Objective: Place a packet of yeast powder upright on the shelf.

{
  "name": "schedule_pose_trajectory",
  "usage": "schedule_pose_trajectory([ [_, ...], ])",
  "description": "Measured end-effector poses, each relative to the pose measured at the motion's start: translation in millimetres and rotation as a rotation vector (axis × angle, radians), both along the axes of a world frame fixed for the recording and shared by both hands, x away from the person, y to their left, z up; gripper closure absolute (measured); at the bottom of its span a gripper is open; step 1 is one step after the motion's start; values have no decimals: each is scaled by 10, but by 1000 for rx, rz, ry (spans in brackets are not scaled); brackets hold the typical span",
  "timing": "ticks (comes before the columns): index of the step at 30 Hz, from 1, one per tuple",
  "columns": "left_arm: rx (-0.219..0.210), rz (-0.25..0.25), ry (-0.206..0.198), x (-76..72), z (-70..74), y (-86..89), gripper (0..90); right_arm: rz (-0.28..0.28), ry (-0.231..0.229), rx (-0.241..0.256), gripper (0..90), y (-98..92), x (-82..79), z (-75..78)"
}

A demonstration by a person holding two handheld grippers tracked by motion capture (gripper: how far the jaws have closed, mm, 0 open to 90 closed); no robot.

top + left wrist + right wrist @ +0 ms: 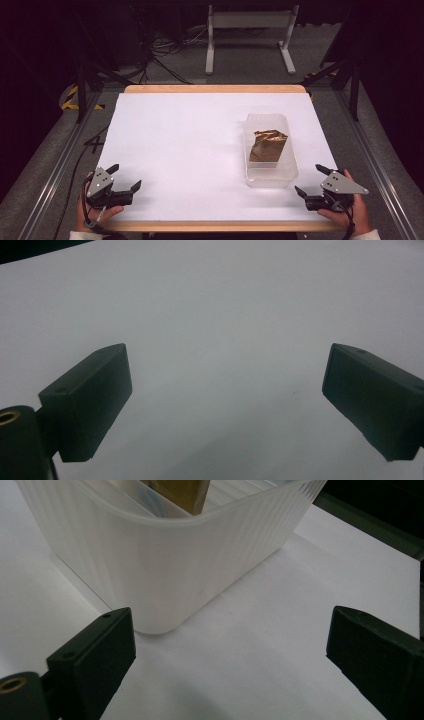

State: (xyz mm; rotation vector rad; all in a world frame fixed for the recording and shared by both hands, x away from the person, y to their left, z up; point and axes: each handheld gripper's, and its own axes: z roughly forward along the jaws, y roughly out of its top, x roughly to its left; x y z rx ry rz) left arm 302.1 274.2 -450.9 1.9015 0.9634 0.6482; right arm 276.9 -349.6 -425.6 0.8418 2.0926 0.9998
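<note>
A clear ribbed plastic bin [270,177] stands on the right half of the white table [180,150]. Inside it leans a crumpled gold-brown foil bag [268,145]. The same bin [165,565] rises just ahead of my right gripper [227,655], with the bag's edge [180,492] peeking over its rim. My right gripper [311,179] sits at the table's front right corner, open and empty, just right of the bin. My left gripper [124,176] rests at the front left, open. Between the left gripper [225,390] jaws lies bare white tabletop.
The table has a wooden edge [215,89] at the far side. Beyond it stand a grey metal table frame [248,30] and loose cables [165,50] on the floor. Black tripod legs [82,85] flank the table on both sides.
</note>
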Motion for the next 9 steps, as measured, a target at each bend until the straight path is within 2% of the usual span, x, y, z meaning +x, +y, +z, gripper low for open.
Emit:
schedule_pose_trajectory([
  [9, 14, -1, 5, 14, -6, -24, 61, -1, 2, 5, 61, -14, -8, 1],
])
